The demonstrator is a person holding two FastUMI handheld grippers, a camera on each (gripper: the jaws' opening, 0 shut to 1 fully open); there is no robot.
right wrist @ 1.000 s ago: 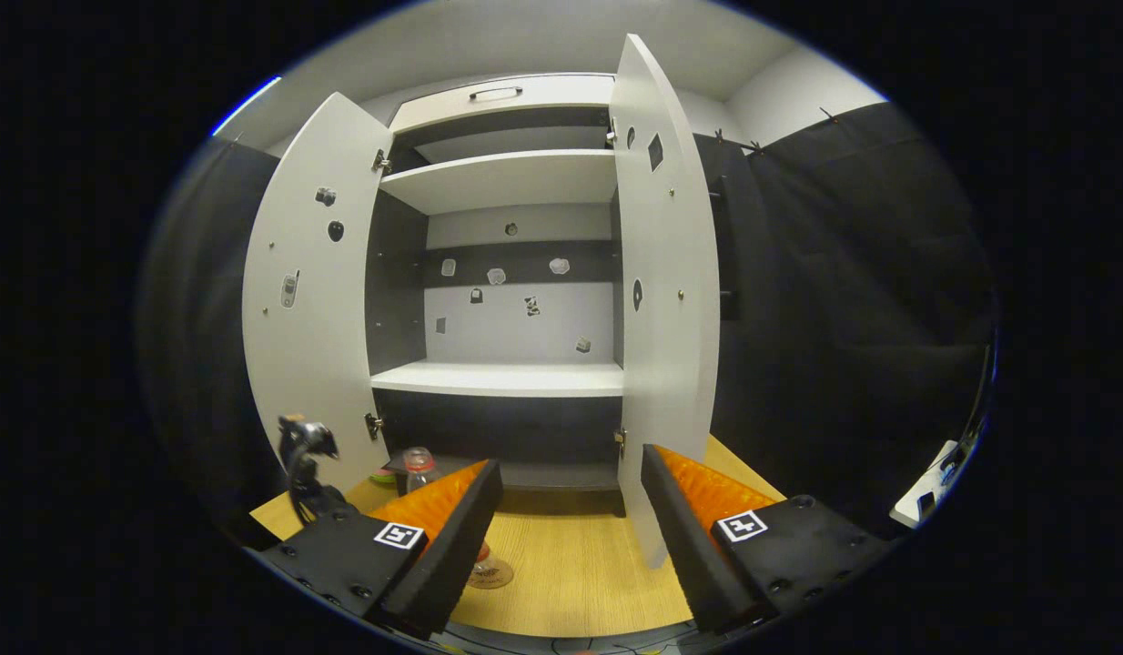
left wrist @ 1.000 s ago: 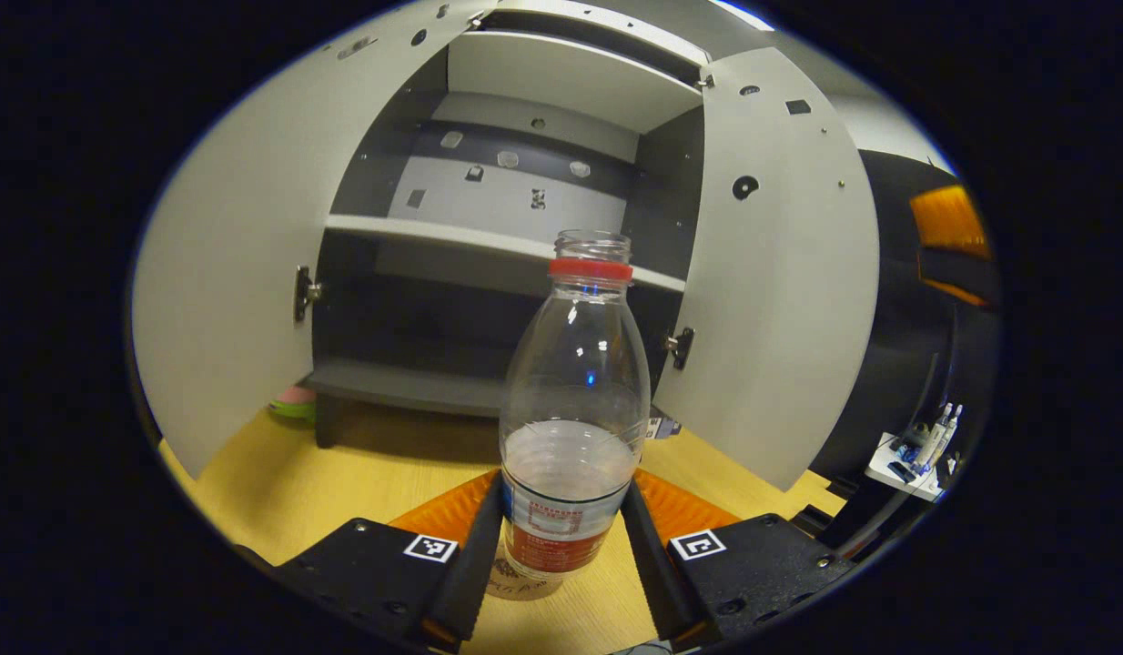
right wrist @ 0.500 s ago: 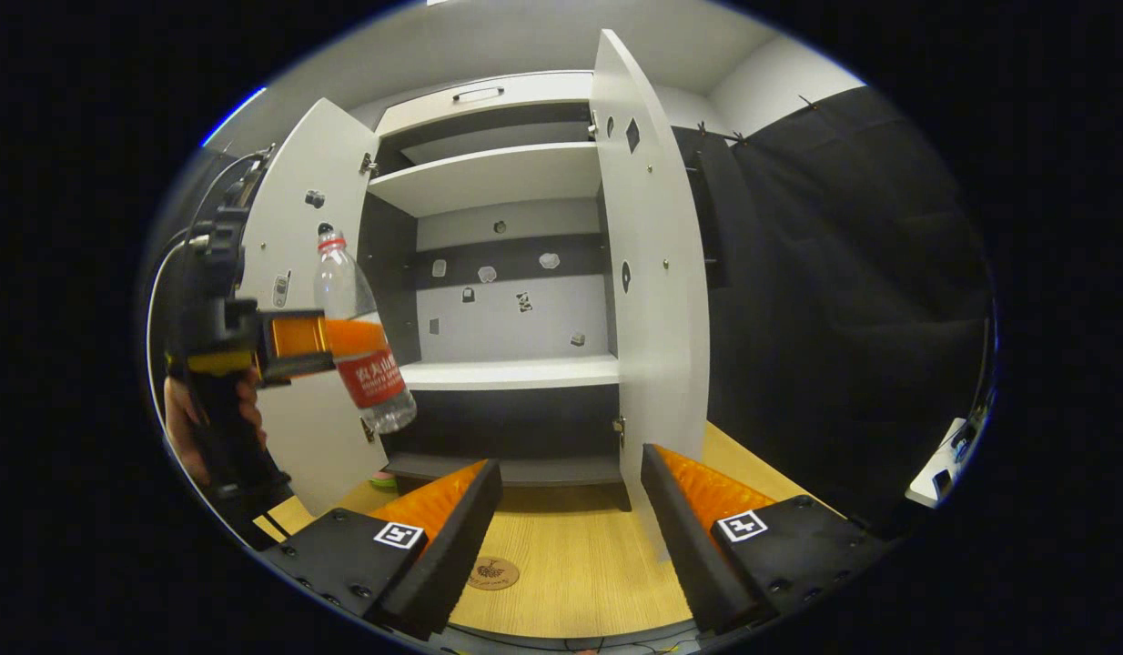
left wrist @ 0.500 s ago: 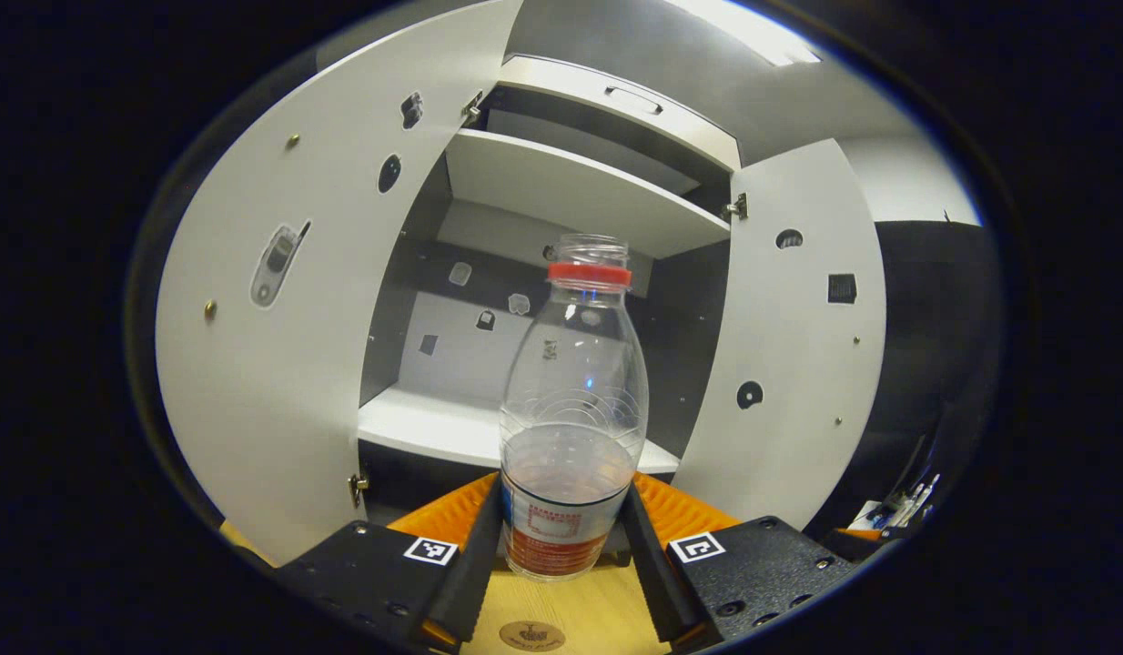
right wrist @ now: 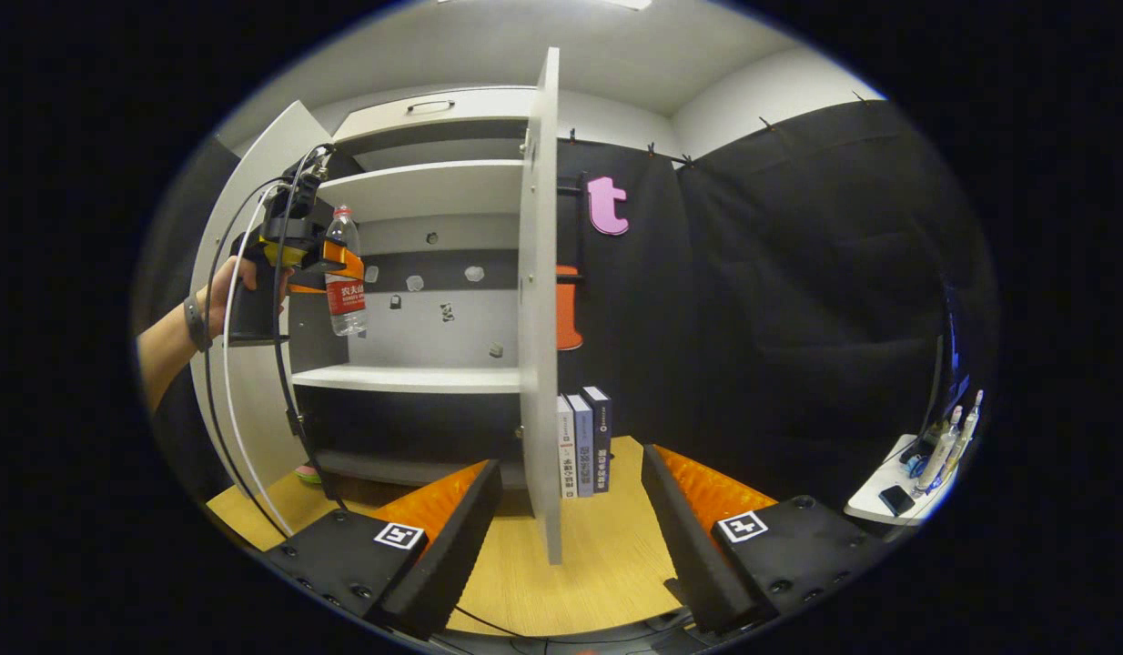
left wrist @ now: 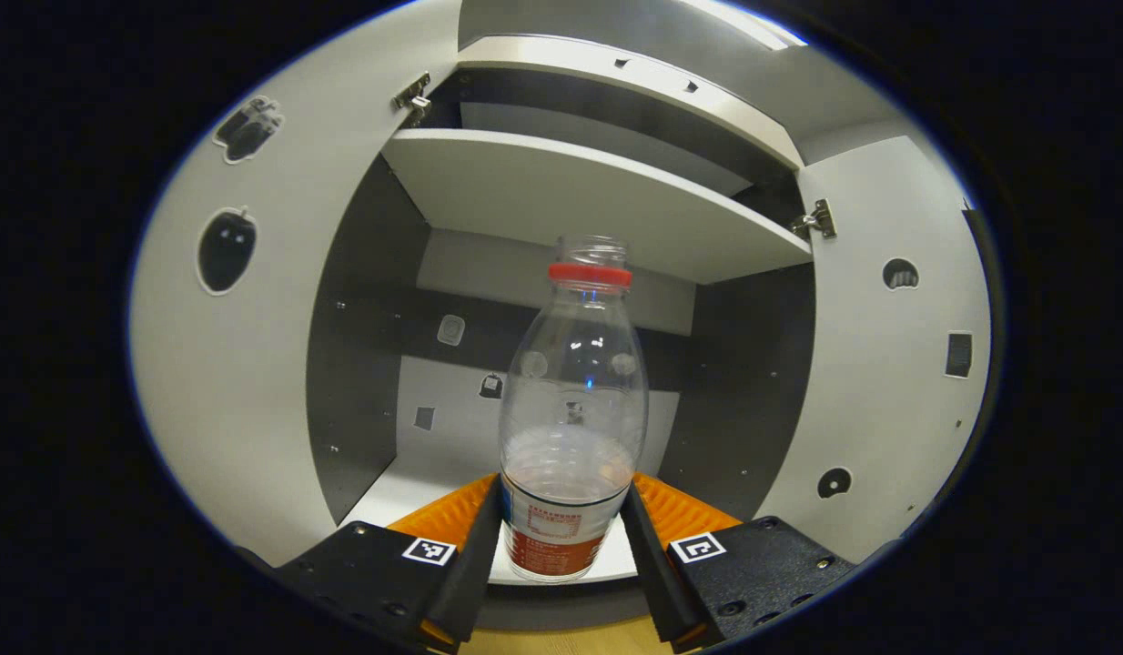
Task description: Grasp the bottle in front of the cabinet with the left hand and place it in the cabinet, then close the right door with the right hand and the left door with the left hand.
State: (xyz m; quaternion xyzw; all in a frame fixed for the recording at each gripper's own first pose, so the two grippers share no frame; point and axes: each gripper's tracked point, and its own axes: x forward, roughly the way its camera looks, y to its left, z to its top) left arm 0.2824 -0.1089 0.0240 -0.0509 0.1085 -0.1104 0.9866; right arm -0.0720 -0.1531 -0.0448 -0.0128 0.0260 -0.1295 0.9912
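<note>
My left gripper is shut on a clear plastic bottle with a red neck ring, a red label and a little water. It holds the bottle upright in the air just in front of the cabinet's middle shelf. In the right gripper view the same bottle hangs in the left gripper, held by a hand, above the middle shelf. Both cabinet doors stand open: the left door and the right door, seen edge-on. My right gripper is open and empty, low over the wooden table, near the right door's lower edge.
Several books stand upright behind the right door. A white tray with pens sits at the far right. A white cable trails from the left gripper down to the wooden table. A green and pink thing lies by the cabinet's left foot.
The left gripper lifted the bottle off the table and carried it up and forward to the middle shelf's level. The right gripper swung to the right, so the right door is now edge-on.
</note>
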